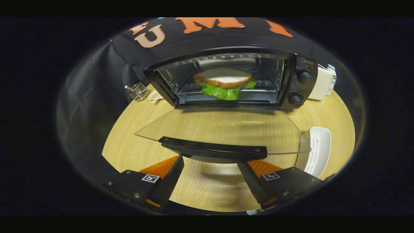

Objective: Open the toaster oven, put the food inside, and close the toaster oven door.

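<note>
claw: fingers apart, under door handle, contact unclear
door: glass, folded down flat, mid frame
toaster oven: upper centre on bench
sandwich: inside on rack
white dish: lower right

No text can be read; the toaster oven's brand mark is blurred.
</note>
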{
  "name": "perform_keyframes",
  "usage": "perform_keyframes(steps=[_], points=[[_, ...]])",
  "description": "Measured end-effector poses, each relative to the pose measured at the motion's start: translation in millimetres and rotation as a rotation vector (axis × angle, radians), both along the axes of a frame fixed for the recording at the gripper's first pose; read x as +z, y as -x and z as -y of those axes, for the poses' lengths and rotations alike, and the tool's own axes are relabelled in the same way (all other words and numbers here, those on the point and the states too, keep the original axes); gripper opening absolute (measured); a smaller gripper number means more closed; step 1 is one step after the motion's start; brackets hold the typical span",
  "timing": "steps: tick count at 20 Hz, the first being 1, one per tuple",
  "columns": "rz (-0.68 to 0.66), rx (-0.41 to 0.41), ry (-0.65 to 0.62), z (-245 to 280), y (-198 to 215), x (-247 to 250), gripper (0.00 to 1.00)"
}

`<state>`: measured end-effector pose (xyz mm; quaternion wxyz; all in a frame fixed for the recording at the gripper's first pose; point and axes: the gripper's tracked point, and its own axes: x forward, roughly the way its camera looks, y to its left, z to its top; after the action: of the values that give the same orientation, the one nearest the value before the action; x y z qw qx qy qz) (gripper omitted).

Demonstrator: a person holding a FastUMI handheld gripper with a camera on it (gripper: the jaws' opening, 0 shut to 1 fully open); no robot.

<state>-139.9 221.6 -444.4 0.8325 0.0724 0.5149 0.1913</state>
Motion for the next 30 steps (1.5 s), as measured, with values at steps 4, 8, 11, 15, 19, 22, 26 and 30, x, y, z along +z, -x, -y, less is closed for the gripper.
perform_keyframes(steps=[4,8,11,15,19,22,26,30], points=[[0.059,-0.026,-0.011,2,-30,23,0.99],[0.128,-0.068,-0.030,3,-66,51,0.99],[0.175,-0.089,-0.024,5,-92,64,0.99],[0.231,-0.137,-0.029,12,-126,84,0.99],[0.229,-0.175,-0.043,19,-137,97,0.98],[0.305,-0.185,-0.033,28,-136,117,0.99],[0.444,-0.175,-0.028,45,-135,173,0.98],[0.652,-0.209,-0.063,66,-148,262,0.98]])
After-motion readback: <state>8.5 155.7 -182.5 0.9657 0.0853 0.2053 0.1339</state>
